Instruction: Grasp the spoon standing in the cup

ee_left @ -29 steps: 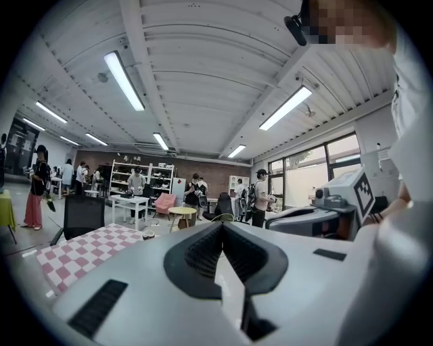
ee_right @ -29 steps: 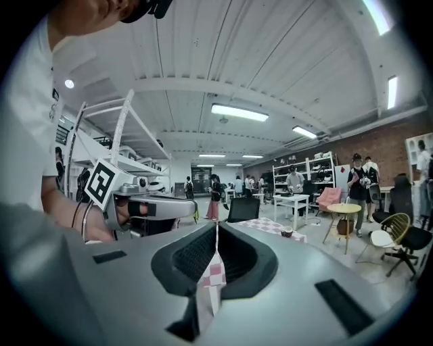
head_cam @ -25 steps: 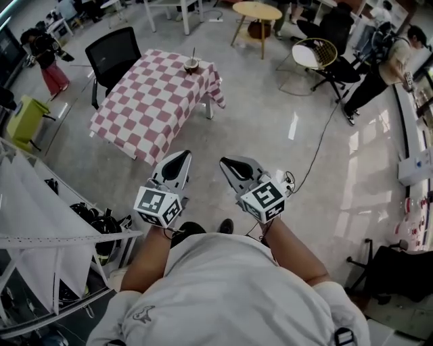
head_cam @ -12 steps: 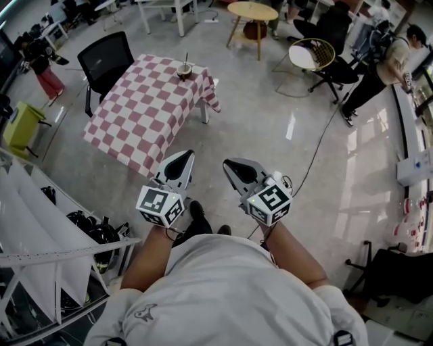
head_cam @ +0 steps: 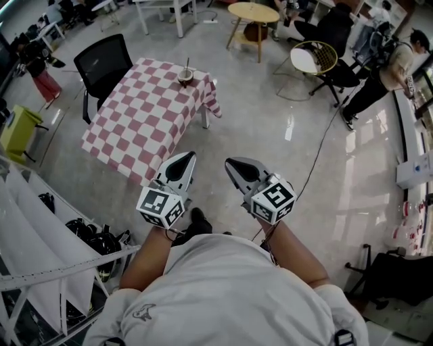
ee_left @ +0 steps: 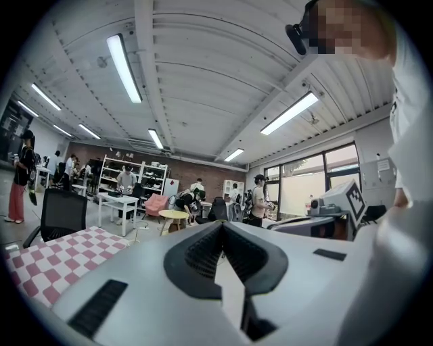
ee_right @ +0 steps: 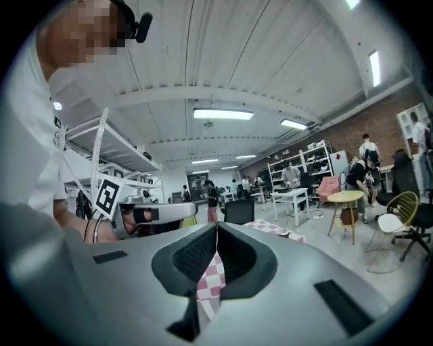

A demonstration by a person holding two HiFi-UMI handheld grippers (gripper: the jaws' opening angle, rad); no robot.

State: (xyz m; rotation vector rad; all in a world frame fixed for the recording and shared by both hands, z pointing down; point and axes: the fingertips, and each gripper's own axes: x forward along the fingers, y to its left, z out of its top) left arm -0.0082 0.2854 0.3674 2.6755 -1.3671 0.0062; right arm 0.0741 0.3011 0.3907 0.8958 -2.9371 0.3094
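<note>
Well ahead of the person, the spoon [head_cam: 187,65] stands upright in the cup [head_cam: 185,76], which sits at the far corner of the tabletop [head_cam: 139,118], on a pink-and-white checked cloth. A black chair [head_cam: 101,62] stands against the tabletop's left edge; a round wooden table [head_cam: 254,11] lies beyond, well apart. Both tools are held low over the grey floor [head_cam: 270,121], off the tabletop's near edge and far from the cup. The left tool [head_cam: 184,159] has its jaws pressed together at the tips, holding nothing. The right tool [head_cam: 235,165] is likewise closed and empty.
</note>
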